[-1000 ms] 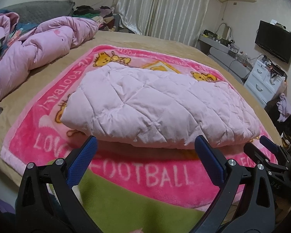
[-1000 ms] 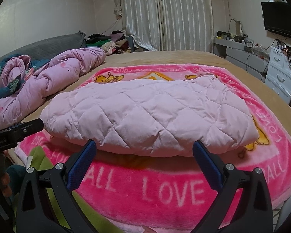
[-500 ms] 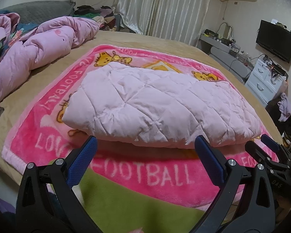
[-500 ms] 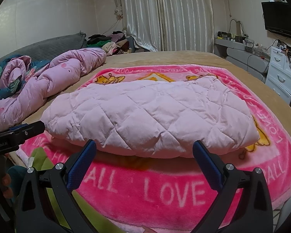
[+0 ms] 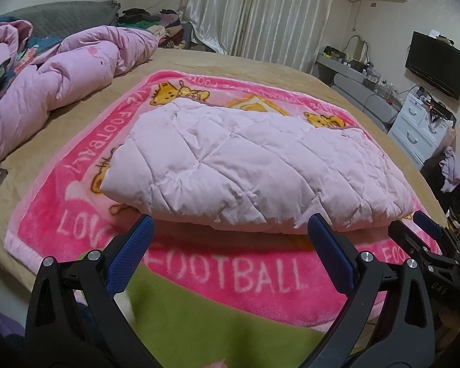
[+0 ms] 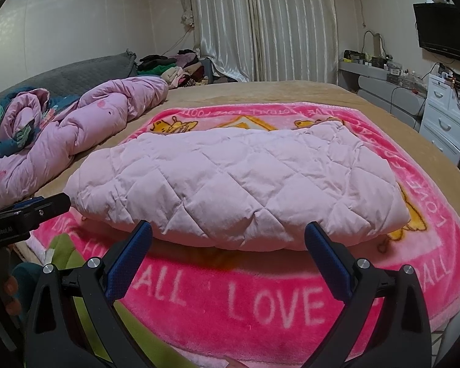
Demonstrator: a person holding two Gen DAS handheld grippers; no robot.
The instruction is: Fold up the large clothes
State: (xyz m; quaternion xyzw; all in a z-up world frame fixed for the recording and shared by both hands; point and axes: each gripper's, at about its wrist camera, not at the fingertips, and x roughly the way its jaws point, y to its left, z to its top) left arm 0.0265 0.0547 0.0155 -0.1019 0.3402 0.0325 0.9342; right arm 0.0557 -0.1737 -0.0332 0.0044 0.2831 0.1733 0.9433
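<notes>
Left gripper (image 5: 230,245) spread wide, nothing between its blue pads (image 5: 130,256); right gripper (image 6: 228,245) likewise wide apart and empty. Both held low at the near edge of the bed (image 5: 260,70), just short of the folded garment, not touching it. In the left wrist view the right gripper shows at the far right edge, partly cut off; in the right wrist view the left gripper's finger enters from the left edge. A green cloth (image 5: 205,322) lies under the grippers, its extent hidden by the black frames. Pale pink quilted jacket (image 6: 239,187) lies folded into a thick oblong bundle in the middle of a bright pink blanket (image 6: 260,300) lettered LOVE FOOTBALL; sleeves and collar not visible, diamond stitching creased. Crumpled pink duvet (image 6: 76,135) well apart on the left. White drawer unit (image 6: 444,113) at right, contents unseen.
</notes>
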